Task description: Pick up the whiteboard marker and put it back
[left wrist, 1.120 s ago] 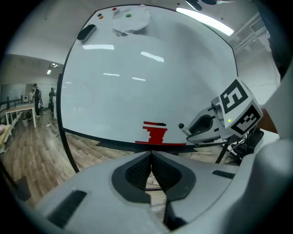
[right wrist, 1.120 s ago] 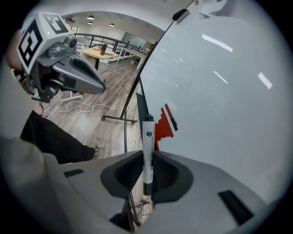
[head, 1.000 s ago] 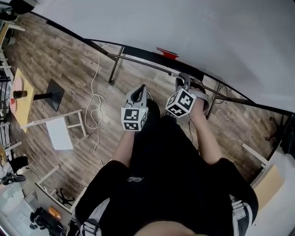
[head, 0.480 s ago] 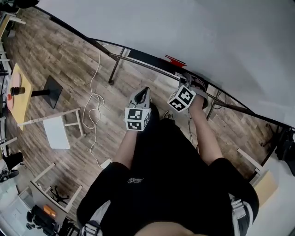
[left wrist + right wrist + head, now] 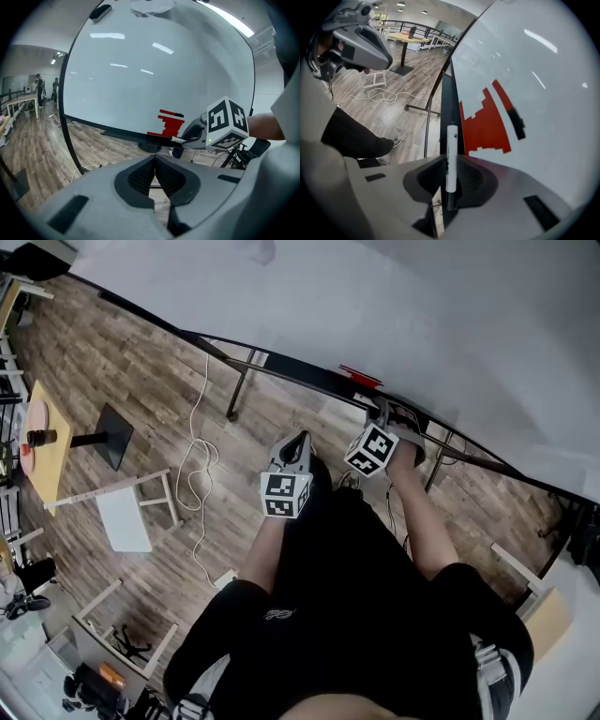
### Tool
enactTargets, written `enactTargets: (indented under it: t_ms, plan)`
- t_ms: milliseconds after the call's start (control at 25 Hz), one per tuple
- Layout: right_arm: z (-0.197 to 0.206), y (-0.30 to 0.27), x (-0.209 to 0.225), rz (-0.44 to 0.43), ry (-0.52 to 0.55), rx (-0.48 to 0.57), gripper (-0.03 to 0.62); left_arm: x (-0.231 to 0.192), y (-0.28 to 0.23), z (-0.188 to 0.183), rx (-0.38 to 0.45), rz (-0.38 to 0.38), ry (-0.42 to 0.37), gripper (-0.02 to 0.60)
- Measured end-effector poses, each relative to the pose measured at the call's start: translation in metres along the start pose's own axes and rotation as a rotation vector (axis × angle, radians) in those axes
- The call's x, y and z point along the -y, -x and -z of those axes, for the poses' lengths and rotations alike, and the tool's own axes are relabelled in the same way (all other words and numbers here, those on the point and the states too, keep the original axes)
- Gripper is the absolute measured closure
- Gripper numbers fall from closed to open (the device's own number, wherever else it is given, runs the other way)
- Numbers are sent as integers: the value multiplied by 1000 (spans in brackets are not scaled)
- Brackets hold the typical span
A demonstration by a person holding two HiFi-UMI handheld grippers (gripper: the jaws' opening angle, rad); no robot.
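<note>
Right gripper (image 5: 450,164) pinches the white plastic whiteboard marker (image 5: 451,140), pointing to 12 o'clock. Black tray ledge (image 5: 446,101) under the big white board (image 5: 525,61) sits at 12 too. I'd line marker w/ ledge, lower slow, then let go. Left gripper (image 5: 154,160): pressed together, empty.

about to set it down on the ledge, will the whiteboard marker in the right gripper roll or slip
The whiteboard marker looks like a smooth round tube, so it may well roll once laid on the narrow ledge. It appears rigid and probably light. The right gripper pinches only its lower part, so it could pivot if bumped.
</note>
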State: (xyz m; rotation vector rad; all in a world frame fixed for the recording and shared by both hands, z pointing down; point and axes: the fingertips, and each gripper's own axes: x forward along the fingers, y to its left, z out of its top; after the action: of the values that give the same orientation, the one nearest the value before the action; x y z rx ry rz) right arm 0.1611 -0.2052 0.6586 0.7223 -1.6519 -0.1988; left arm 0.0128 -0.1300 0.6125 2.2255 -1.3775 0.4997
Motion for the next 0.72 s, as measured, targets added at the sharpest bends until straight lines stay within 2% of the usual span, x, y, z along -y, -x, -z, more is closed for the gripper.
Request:
enactTargets:
  t_ms: [240,720]
  plan:
    - [1,-5,-2,12,67,10,540,5,-5,-2,-6,5,-14,575]
    - [5,-5,2,-7,-7,51,533,20,-8,-7,-4,6,-31,575]
